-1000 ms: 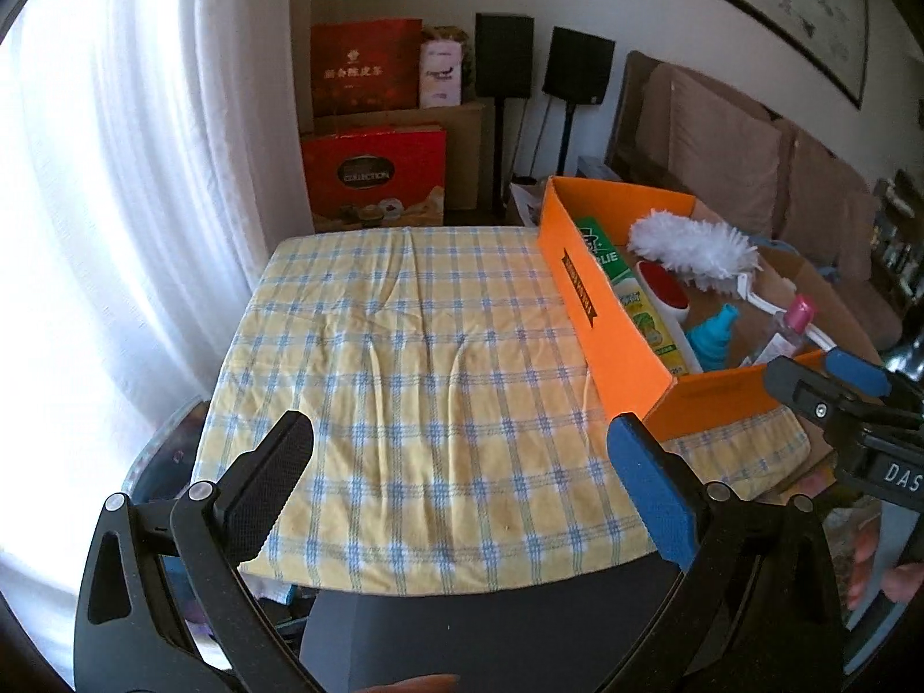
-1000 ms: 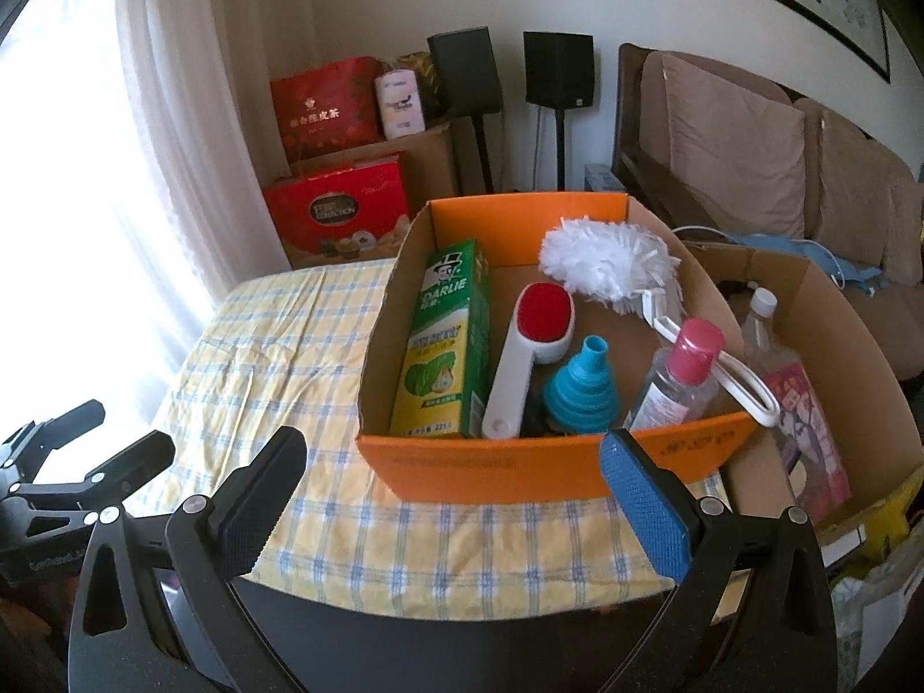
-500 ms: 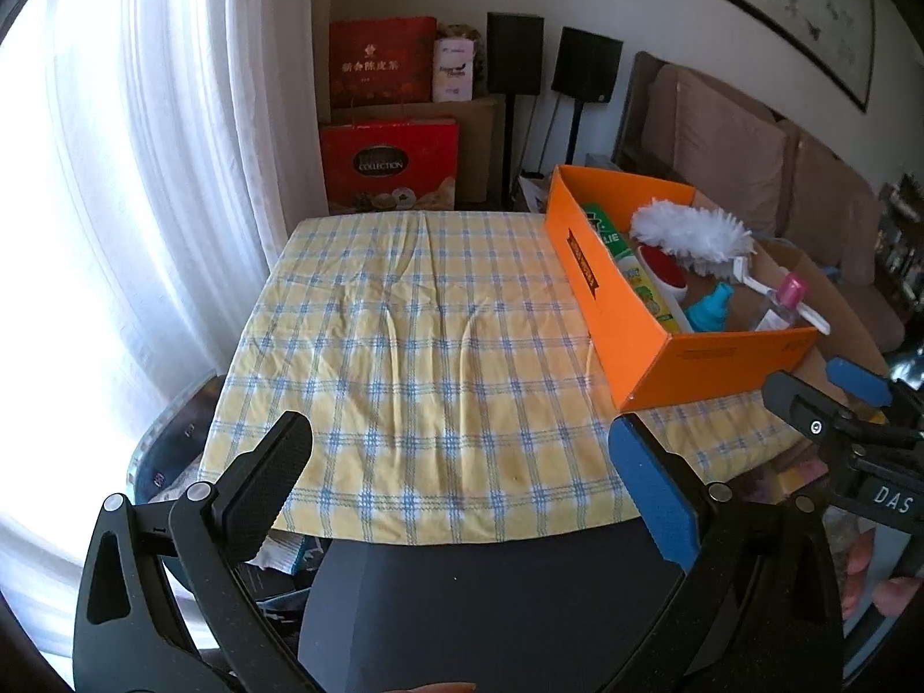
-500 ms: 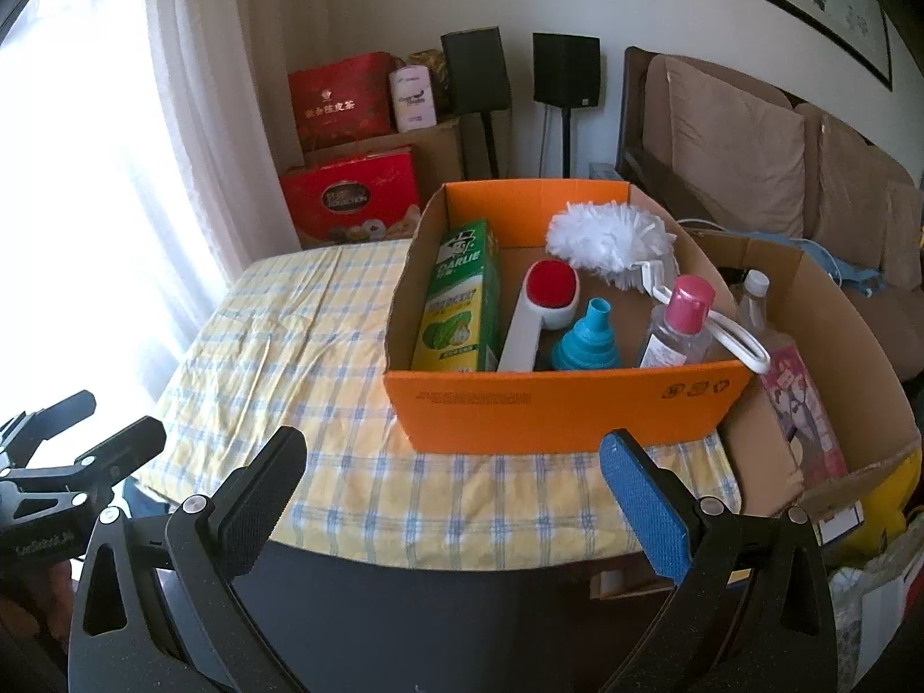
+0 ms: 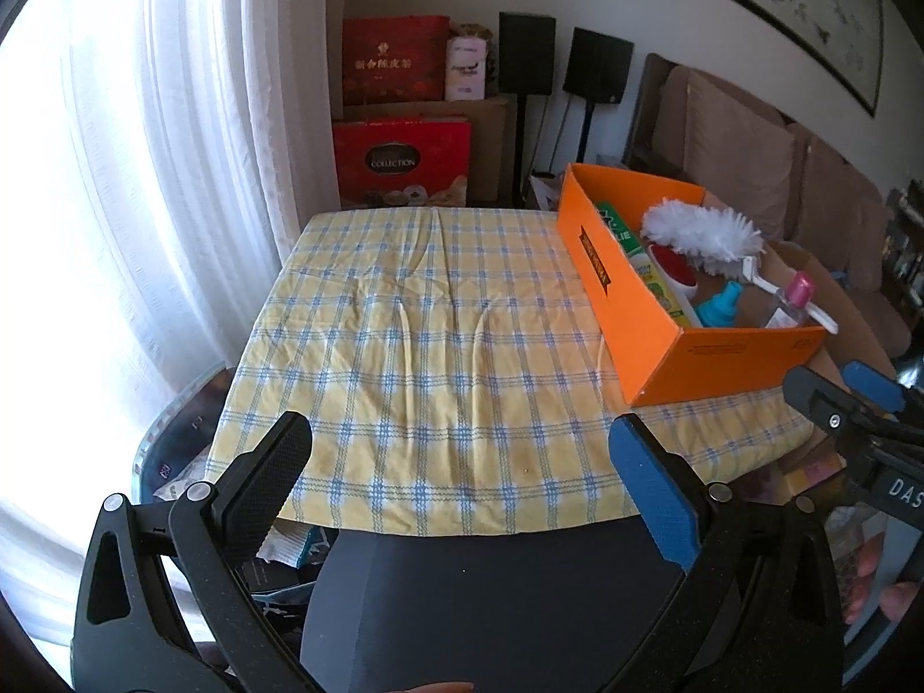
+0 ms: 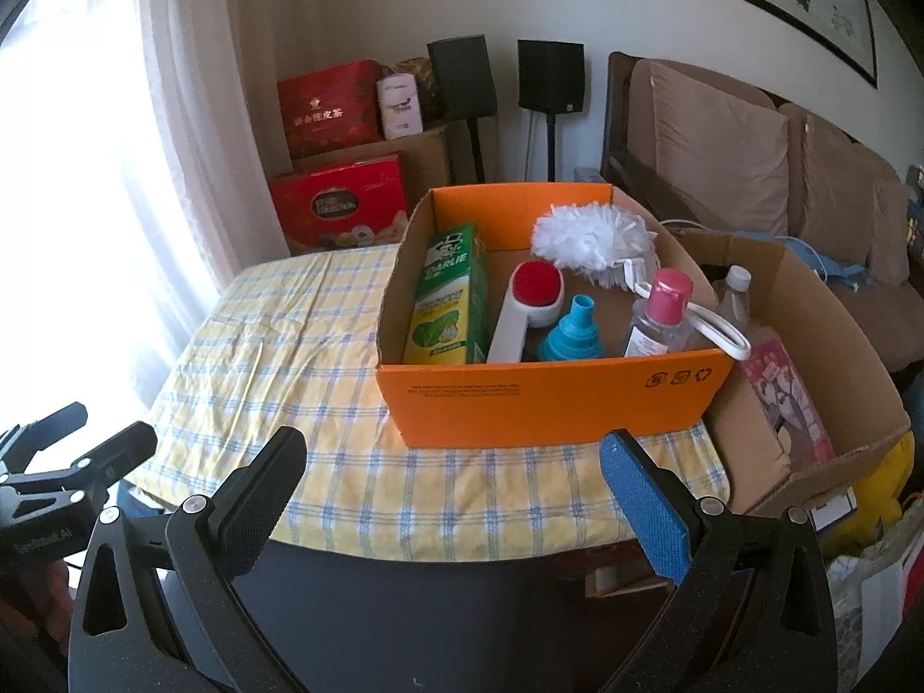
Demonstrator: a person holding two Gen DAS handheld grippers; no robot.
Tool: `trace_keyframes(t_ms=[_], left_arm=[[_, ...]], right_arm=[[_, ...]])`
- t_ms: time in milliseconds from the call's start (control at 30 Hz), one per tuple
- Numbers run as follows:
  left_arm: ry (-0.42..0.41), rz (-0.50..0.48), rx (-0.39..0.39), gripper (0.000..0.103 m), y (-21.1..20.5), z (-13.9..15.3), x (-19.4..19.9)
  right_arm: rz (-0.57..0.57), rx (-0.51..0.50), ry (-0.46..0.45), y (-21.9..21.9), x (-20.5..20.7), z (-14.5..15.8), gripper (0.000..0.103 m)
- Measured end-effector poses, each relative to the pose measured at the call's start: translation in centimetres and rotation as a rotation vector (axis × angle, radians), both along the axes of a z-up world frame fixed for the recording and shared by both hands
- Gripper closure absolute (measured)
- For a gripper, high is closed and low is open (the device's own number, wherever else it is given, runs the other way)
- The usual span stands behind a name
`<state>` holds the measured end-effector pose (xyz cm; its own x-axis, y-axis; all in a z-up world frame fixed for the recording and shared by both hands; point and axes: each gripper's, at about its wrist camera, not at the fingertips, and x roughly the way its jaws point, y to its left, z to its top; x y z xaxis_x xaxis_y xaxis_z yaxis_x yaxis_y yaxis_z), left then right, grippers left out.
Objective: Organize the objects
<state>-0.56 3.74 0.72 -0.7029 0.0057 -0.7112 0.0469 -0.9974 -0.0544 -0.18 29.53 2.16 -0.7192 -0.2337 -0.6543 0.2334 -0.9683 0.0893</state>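
An orange cardboard box [image 6: 548, 404] [image 5: 629, 300] stands on the right part of the yellow checked tablecloth [image 5: 427, 346] [image 6: 277, 341]. Inside it are a green Darlie carton [image 6: 447, 294], a white brush with a red pad [image 6: 528, 309], a teal funnel [image 6: 572, 329], a clear bottle with a pink cap [image 6: 661, 317] and a white duster [image 6: 589, 239]. My left gripper [image 5: 462, 479] is open and empty, back from the table's near edge. My right gripper [image 6: 450, 479] is open and empty too, in front of the box.
A brown cardboard box [image 6: 808, 358] with a clear bottle and a booklet stands right of the table. Red gift boxes [image 5: 401, 161] and two black speakers [image 6: 548, 75] line the far wall. A brown sofa [image 6: 751, 161] lies to the right, a white curtain [image 5: 161, 144] to the left.
Both grippers have pulled back and up from the table, so the table and box look smaller and farther. Both stayed open. Nothing in the box has moved.
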Motion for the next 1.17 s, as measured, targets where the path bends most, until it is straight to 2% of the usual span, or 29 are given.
trace_keyframes(t_ms=[1167], left_arm=[[0.007,0.004,0.016,0.0,-0.03,0.47,0.22]], right_arm=[[-0.009,0.004,0.018,-0.12,0.28,0.4,0.0]])
